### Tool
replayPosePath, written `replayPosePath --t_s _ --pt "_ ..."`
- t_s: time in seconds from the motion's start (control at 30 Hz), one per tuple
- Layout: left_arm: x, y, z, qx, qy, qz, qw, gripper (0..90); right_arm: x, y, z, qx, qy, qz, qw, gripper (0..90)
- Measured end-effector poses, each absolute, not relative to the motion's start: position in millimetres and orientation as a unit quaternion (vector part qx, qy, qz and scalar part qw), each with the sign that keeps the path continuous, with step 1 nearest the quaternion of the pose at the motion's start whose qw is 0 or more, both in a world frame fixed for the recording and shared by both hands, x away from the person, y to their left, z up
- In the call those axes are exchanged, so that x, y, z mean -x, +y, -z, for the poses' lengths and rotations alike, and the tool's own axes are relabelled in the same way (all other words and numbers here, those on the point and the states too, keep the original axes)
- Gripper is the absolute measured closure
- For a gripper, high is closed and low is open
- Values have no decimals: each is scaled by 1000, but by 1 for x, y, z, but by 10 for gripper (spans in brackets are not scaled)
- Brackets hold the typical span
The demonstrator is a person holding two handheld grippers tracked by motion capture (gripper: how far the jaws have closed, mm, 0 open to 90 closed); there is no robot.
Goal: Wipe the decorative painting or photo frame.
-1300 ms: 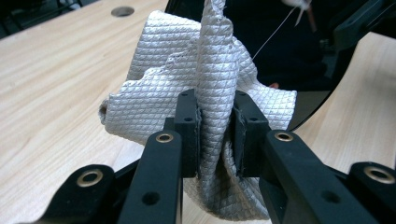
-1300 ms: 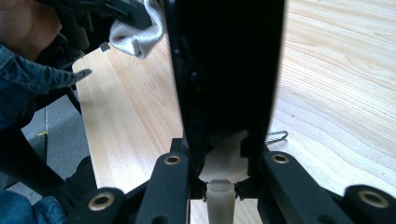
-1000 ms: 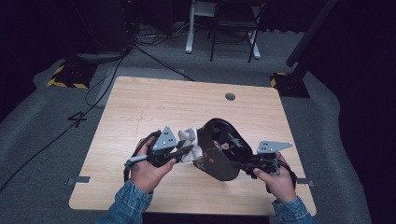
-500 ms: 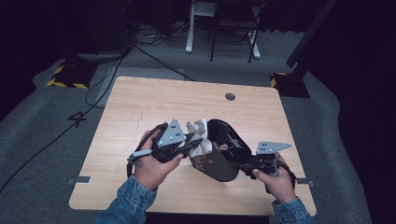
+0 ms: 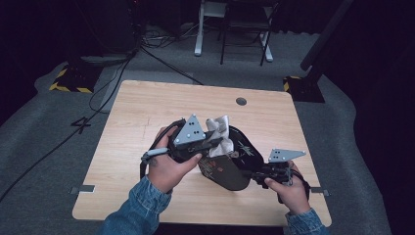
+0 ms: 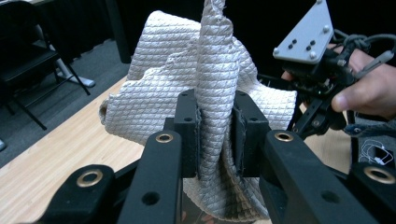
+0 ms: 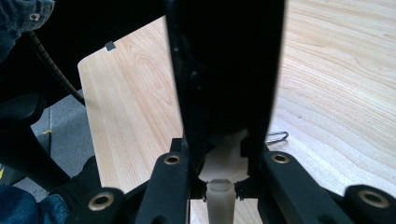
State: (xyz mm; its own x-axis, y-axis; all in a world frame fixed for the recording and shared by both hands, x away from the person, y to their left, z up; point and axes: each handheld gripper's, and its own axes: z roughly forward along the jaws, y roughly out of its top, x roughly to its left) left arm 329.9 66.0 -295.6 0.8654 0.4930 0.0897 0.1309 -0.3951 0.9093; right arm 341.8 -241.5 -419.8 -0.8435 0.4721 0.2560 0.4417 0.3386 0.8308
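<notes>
Dark grey carpet and black drapes surround a light wooden table (image 5: 147,117), with cables trailing over the floor behind it and the legs of a chair beyond the far edge. Near the table's front middle, a black oval fan-like object with faint printed marks on its face (image 5: 230,169) is held just over the wood between two hand-held tools. The left gripper (image 5: 208,142), gripped by a hand in a blue denim sleeve, has its jaws clamped on a white quilted cloth (image 5: 219,131); in the left gripper view the cloth (image 6: 205,93) is pinched between the two black pads and bunches up above them, with folds hanging below. The cloth sits against the upper left part of the black object. The right gripper (image 5: 254,175) is closed on a pale, cream-coloured handle (image 7: 223,179) at the object's lower right end, the black body rising straight ahead of its jaws in the right gripper view.
</notes>
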Motion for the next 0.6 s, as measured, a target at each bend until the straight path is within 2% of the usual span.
replayPosePath --t_s 0.6 --pt "-336 36 287 -814 175 -167 529 750 -341 -240 421 -279 819 -502 15 784"
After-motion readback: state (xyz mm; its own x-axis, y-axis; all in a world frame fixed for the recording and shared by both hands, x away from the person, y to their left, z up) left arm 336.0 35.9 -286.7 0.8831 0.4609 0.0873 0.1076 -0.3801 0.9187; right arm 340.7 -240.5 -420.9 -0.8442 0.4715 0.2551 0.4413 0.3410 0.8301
